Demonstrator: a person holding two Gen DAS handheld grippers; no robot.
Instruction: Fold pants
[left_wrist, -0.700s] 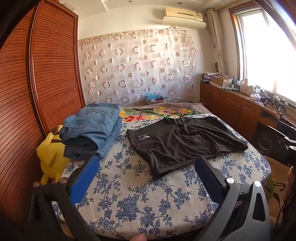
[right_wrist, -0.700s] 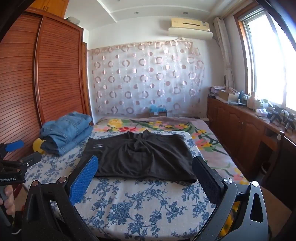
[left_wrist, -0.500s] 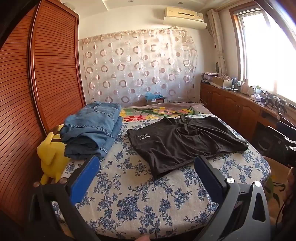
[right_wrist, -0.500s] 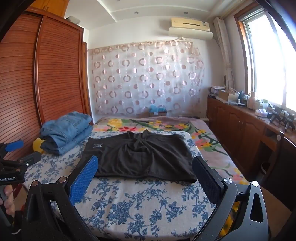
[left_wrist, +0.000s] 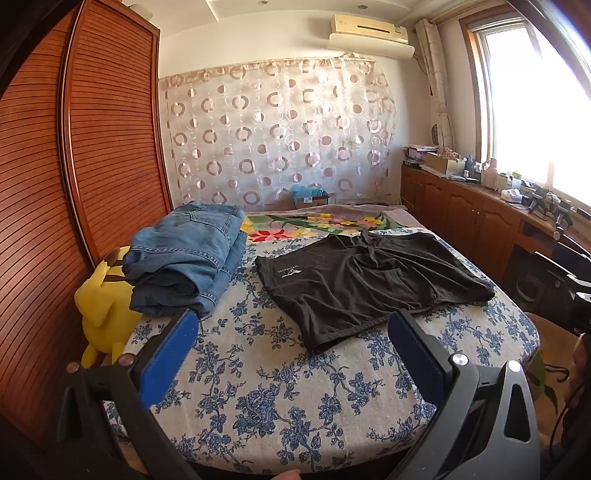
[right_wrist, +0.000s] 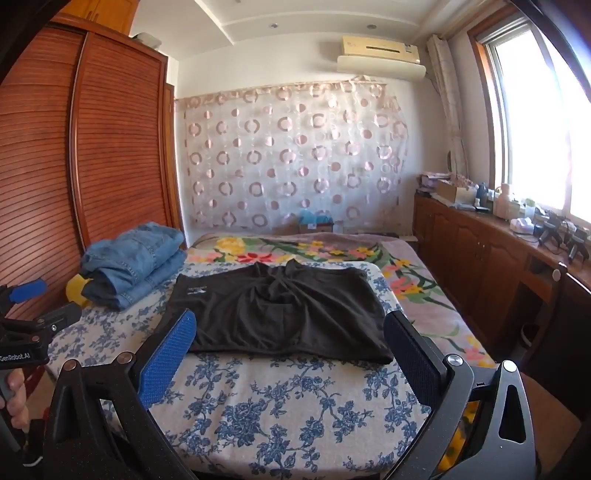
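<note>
Filling most of both views, the bed (left_wrist: 280, 398) carries a blue-flowered cover (right_wrist: 280, 402) on its near half, which gives a flat, bare working area at the person's edge. On the left stands a slatted wooden wardrobe (left_wrist: 110, 147), and at the far end hangs a curtain with a ring pattern (left_wrist: 280, 129); along the right wall runs a low cabinet (right_wrist: 491, 258) under the window, crowded with small items too small to name.

The black pants (left_wrist: 365, 280), short in the leg and bearing a small pale logo near their left edge, lie spread flat in the middle of the cover, slightly rumpled at the centre. Laid open like this, they appear ready for a first fold, which is not yet made. To their left, just apart, sits a stack of folded jeans (left_wrist: 188, 254); I judge these finished and set aside to keep the middle free. A yellow plush toy (left_wrist: 103, 306) is wedged between the jeans and the wardrobe.

Nearest the cameras, the left tool (left_wrist: 291, 365) and the right tool (right_wrist: 288, 365) both stand wide with nothing between their blue pads, held short of the pants' near hem. That spread suits taking the hem's two corners, one each. The left tool (right_wrist: 26, 328) also shows at the right view's left edge.
</note>
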